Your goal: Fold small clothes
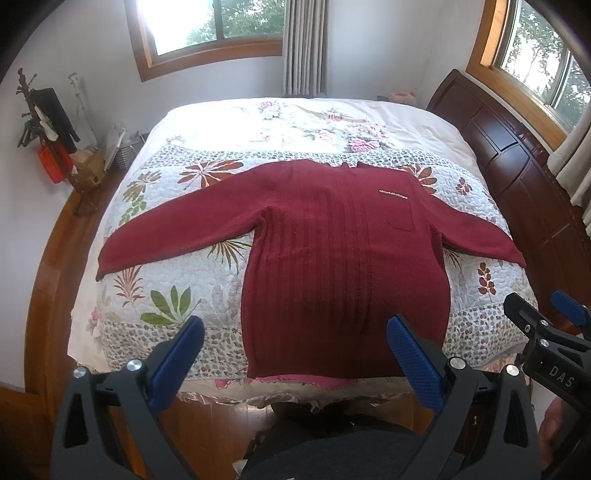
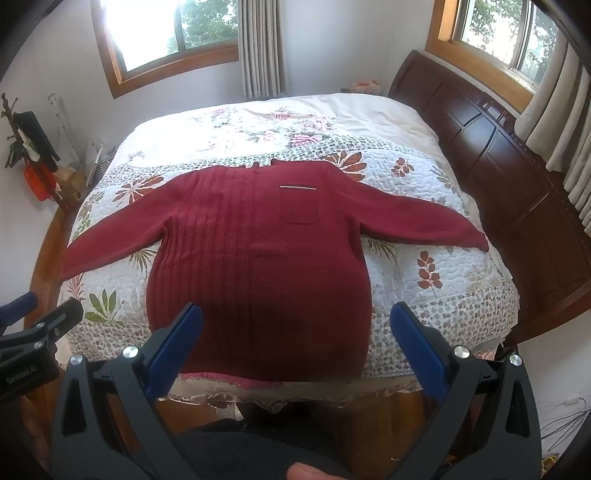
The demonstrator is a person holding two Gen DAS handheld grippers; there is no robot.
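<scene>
The left gripper [image 1: 295, 354] sits nearest the lens, its blue-padded fingers [image 1: 415, 363] spread wide with nothing between them, held above the near edge of the bed [image 1: 491, 332]; the right gripper [image 2: 295, 350] is likewise wide open and empty, held just beside it at the same edge. Beyond them the sweater [image 1: 343, 258], dark red with vertical ribs down its left half, lies flat and face up across the bed, both sleeves stretched out to the sides, hem toward the grippers and neck toward the far windows. A chest pocket [image 1: 399, 218] with a pale trim strip above it shows on the right side of the front. A pink scalloped edge [image 1: 306, 382] peeks out from under the hem. The sweater rests on a quilted cover [image 1: 177, 302] printed with leaves and flowers, over a pale floral sheet further back. A dark wooden headboard [image 1: 517, 166] runs along the right side of the bed, and the floor [image 1: 48, 295] around it is wood. Two wood-framed windows [image 1: 207, 33] with grey curtains [image 1: 304, 44] show trees outside; a cluttered corner with a red item [image 1: 51, 162] stands at left. The right gripper's body reads "DAS" [image 1: 561, 376] in the left view; the left gripper's label [image 2: 22, 378] in the right view is too blurred to read surely.
</scene>
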